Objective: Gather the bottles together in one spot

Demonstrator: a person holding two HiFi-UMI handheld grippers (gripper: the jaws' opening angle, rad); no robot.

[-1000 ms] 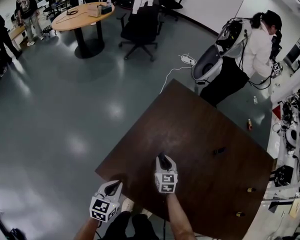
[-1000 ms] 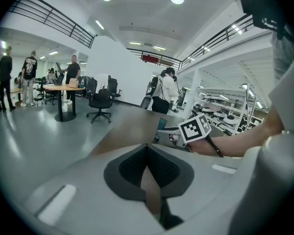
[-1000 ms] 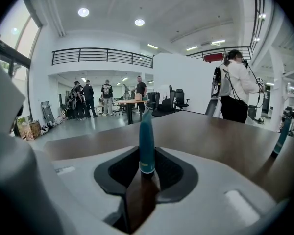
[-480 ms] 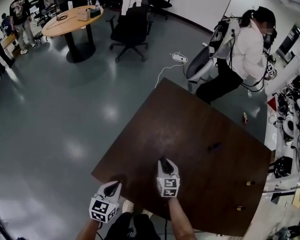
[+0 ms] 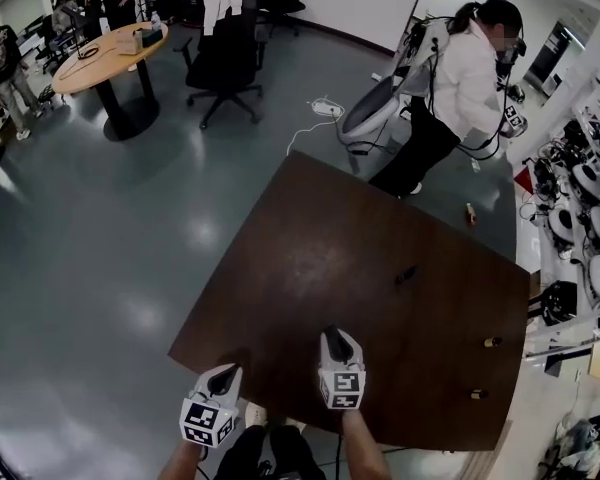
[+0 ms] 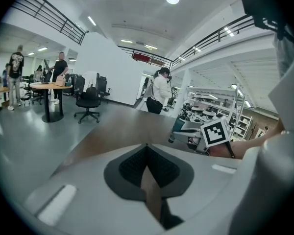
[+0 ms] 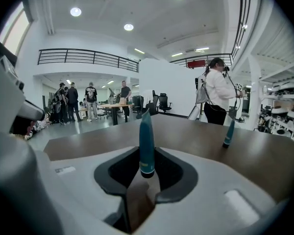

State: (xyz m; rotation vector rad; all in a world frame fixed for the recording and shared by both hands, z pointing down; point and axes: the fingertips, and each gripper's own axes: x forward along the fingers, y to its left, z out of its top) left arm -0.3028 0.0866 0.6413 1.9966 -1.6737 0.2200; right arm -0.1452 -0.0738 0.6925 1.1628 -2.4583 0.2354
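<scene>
In the right gripper view, the right gripper [image 7: 147, 153] was seen clenched on a teal bottle [image 7: 146, 136]. The bottle was held upright, dark cap downward, between the jaw tips above the dark wooden table [image 7: 196, 136]. This grasp was not made plain by the head view, where only a dark tip was shown at the front of that gripper [image 5: 331, 339].

A second teal bottle [image 7: 229, 132] was shown standing upright on the table, well apart to the right. In the head view it appeared only as a small dark mark [image 5: 406, 274] near the table's middle. Bare wood lay between the two bottles.

In the left gripper view, the left gripper [image 6: 147, 148] was shown closed on nothing, its pads met at the tips. It was placed by the head view at the near table edge, beside the right gripper.

Only in the head view were a small capped object [image 5: 491, 342] and a second small object [image 5: 477, 394] seen near the table's right edge; both were too small to be identified. Beyond the far corner, a person in a white top [image 5: 460, 78] was seen beside a white shell-like machine [image 5: 375, 118]. A round table [image 5: 110, 53] and a black office chair [image 5: 225, 58] were set further off, and shelves [image 5: 590, 238] lined the right side.
</scene>
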